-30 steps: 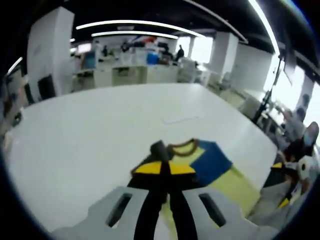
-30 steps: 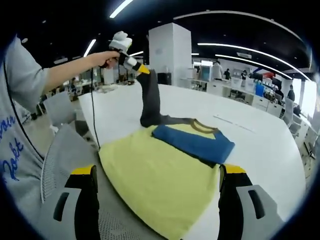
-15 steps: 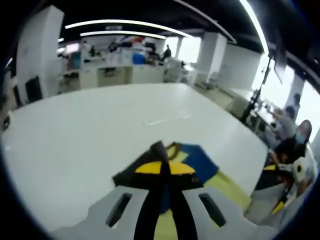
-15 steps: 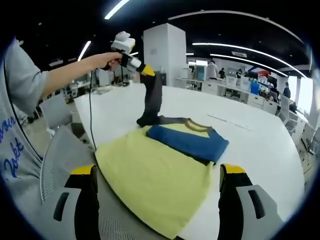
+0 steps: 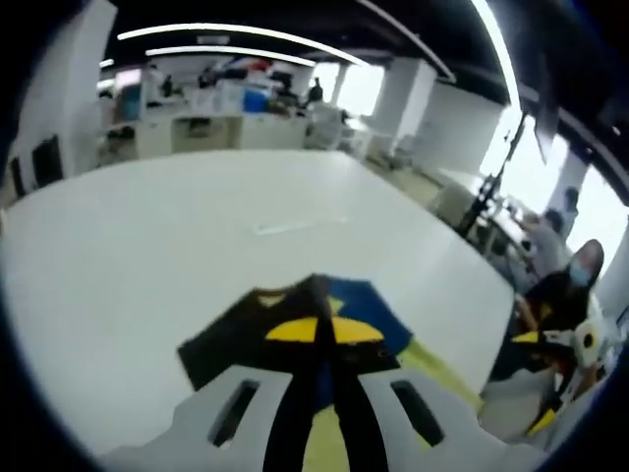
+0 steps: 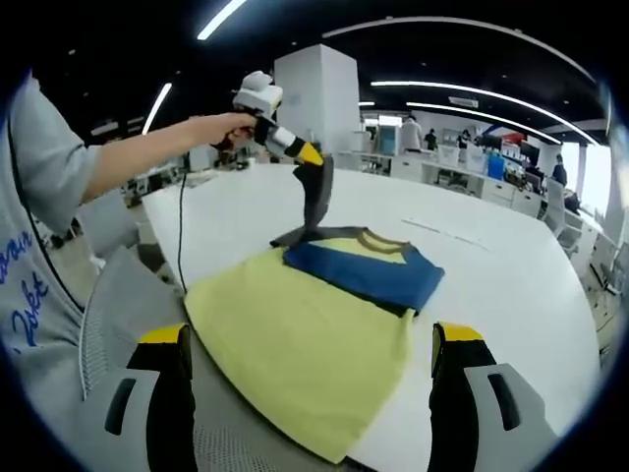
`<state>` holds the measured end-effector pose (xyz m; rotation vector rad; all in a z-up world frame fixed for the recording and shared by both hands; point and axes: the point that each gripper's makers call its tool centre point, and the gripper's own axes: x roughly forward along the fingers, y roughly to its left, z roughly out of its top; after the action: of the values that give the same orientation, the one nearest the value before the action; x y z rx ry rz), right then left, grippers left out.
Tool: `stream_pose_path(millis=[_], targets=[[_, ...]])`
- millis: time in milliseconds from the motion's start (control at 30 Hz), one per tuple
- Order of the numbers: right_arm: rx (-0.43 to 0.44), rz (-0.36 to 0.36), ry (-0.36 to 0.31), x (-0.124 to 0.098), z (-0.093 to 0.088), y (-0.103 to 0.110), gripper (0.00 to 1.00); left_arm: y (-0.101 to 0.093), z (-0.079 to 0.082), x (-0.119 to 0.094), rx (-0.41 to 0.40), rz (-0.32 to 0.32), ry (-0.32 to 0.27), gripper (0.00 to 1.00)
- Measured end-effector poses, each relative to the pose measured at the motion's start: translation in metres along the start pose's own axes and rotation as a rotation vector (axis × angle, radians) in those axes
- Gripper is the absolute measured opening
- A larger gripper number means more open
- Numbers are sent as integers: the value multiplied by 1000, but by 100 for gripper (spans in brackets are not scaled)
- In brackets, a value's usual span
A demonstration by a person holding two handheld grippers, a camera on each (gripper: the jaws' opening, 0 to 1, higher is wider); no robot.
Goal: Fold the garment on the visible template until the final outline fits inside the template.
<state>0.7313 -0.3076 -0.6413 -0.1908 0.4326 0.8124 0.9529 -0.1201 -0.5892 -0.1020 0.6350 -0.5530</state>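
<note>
L gripper pinches limp dark sleeve; yellow garment flat.

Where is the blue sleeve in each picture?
Left gripper view: the blue sleeve lies just right of the shut jaw tips, low centre.
Right gripper view: it lies folded across the yellow shirt, centre right.
Shared landmark: the dark sleeve pinched by the left gripper.

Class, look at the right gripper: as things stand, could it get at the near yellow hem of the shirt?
Probably yes. The right gripper is open, with the yellow shirt lying flat between its jaws and nothing over the hem; the left gripper holds the dark sleeve farther off.
</note>
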Motion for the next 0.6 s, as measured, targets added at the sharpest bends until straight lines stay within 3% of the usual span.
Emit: stream_pose_path(millis=[233, 367, 600], targets=[[7, -4, -1, 1, 0, -3, 100, -18, 2, 21, 17, -33, 28, 0], [9, -18, -9, 0, -1, -6, 100, -29, 6, 25, 66, -40, 36, 0], [20, -14, -3, 1, -6, -6, 100, -41, 3, 41, 56, -70, 52, 0]])
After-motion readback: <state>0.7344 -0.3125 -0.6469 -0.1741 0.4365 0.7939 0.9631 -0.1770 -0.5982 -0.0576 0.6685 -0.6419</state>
